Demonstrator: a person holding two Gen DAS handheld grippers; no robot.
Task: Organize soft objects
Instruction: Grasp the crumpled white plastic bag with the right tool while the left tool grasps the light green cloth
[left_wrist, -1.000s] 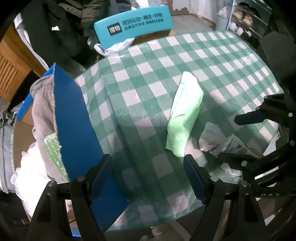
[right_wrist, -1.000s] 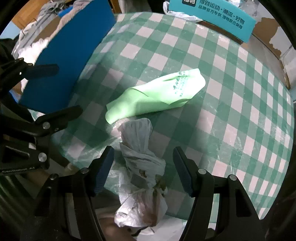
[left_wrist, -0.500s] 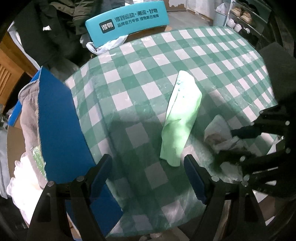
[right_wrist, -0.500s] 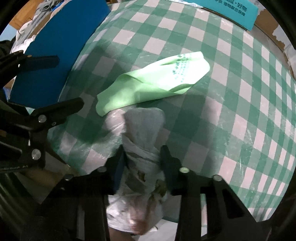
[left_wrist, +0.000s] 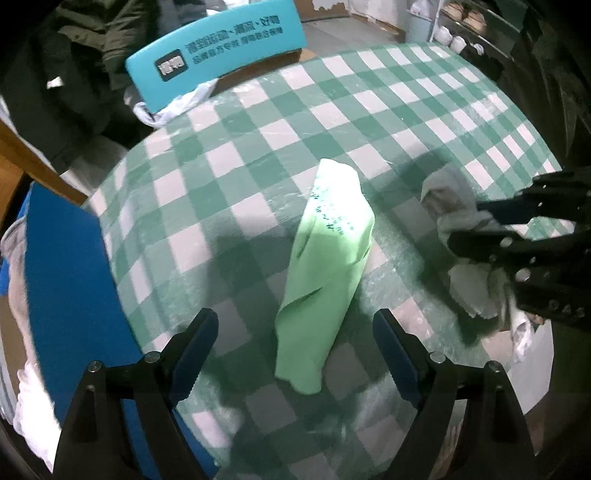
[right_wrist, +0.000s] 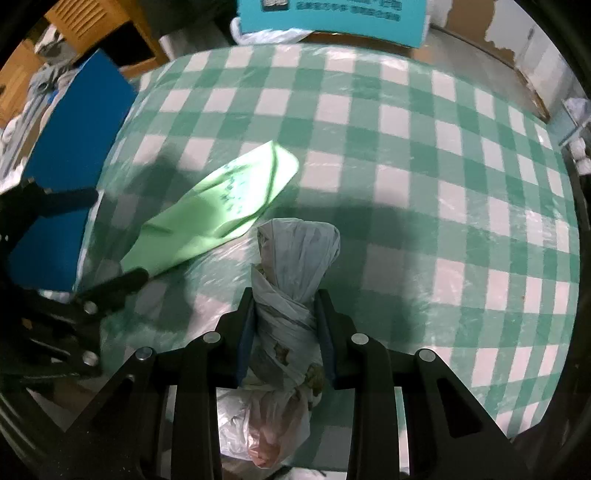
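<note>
A twisted white plastic bag (right_wrist: 295, 280) sits low in the centre of the right wrist view, near the front edge of the table, and the right gripper (right_wrist: 286, 332) is clenched around its wrung neck, its jaws closing with the blue pads pressing the plastic from both sides. Just to the upper left of it lies a folded light green bag (right_wrist: 218, 206) with small dark print, flat on the cloth and apart from both tools. In the left wrist view this green bag (left_wrist: 325, 266) runs from mid-frame down toward the left gripper (left_wrist: 295, 350), whose jaws are released and opening; the bag's lower end lies between the fingers, but the pads do not touch it.

The surface is a round table under a green-and-white checked tablecloth (right_wrist: 424, 147) with a shiny clear cover over it. A blue board (left_wrist: 70, 295) stands at the table's left edge, with pale cloth and plastic heaped behind it. A teal chair back (left_wrist: 218, 55) with white lettering stands at the far side of the table.

Only the left wrist view shows dark jackets (left_wrist: 74, 66) in the upper left and a shelf with white items at the upper right. Only the right wrist view shows the bag's loose lower end hanging past the table edge, with something pinkish inside that is hard to make out. In the left wrist view the white bag (left_wrist: 447, 199) is partly hidden by the right gripper's black frame. The lettering on the chair is too small to read.
</note>
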